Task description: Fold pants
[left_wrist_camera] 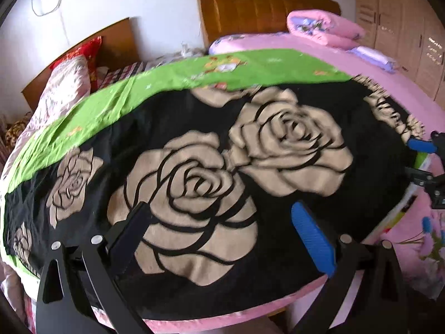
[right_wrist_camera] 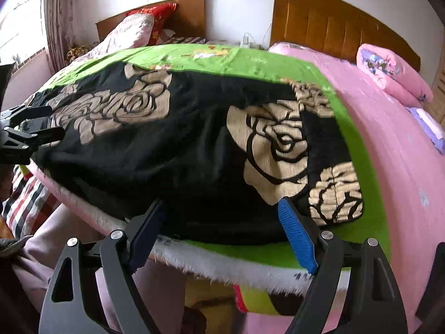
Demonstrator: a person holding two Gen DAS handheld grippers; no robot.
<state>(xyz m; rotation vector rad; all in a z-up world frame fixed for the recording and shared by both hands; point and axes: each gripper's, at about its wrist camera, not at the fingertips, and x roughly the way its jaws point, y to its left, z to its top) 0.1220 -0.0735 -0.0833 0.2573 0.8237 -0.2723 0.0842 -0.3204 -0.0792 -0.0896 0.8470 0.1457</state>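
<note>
While both pairs of fingers stand spread with nothing between them, the pants [right_wrist_camera: 178,144] lie flat on the green sheet [right_wrist_camera: 358,150], just ahead of and below each gripper. Their long axis runs crosswise to both, side to side along the near bed edge. The right gripper [right_wrist_camera: 219,231] hovers at the near hem by the right-hand end; the left gripper [left_wrist_camera: 222,228] hovers over the rose print nearer the middle. Judging from this, each hand is placed to take its own end and carry it across.
</note>
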